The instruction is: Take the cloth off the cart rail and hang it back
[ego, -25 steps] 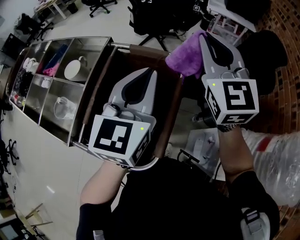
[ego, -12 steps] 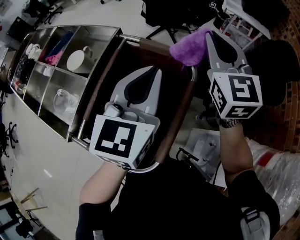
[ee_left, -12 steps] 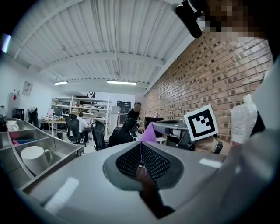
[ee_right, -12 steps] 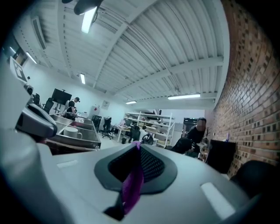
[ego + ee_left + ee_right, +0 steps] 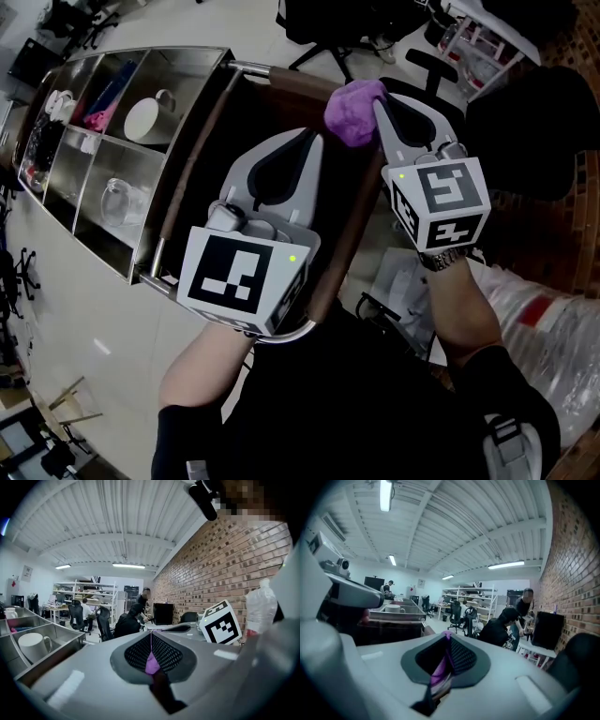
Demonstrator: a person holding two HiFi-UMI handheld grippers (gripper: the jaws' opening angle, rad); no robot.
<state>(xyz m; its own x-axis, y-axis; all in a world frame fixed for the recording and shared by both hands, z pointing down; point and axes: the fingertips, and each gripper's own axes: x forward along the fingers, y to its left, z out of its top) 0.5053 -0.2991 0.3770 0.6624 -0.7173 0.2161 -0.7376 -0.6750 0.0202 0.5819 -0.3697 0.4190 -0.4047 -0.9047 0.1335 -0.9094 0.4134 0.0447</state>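
My right gripper (image 5: 379,98) is shut on a bunched purple cloth (image 5: 350,112), held up just above the cart's brown rail (image 5: 296,82) at its far right corner. In the right gripper view the cloth (image 5: 439,670) is a purple fold pinched between the mesh pads of that gripper (image 5: 448,634). My left gripper (image 5: 312,139) hovers over the cart's handle end, jaws together, its tips a little left of and below the cloth. The left gripper view shows the same jaws (image 5: 151,634) closed, with a thin purple sliver (image 5: 151,663) in the slit between them.
The steel cart (image 5: 94,141) has open compartments with a white cup (image 5: 145,119), a glass jug (image 5: 120,202) and small items. Office chairs (image 5: 328,37) stand beyond the cart. A brick wall (image 5: 562,187) and a plastic bag (image 5: 553,328) are on the right. People sit at desks (image 5: 506,620) far off.
My right gripper has carried the cloth left and nearer, from beyond the rail's corner to just beside the left gripper's tips. The left gripper has hardly moved.
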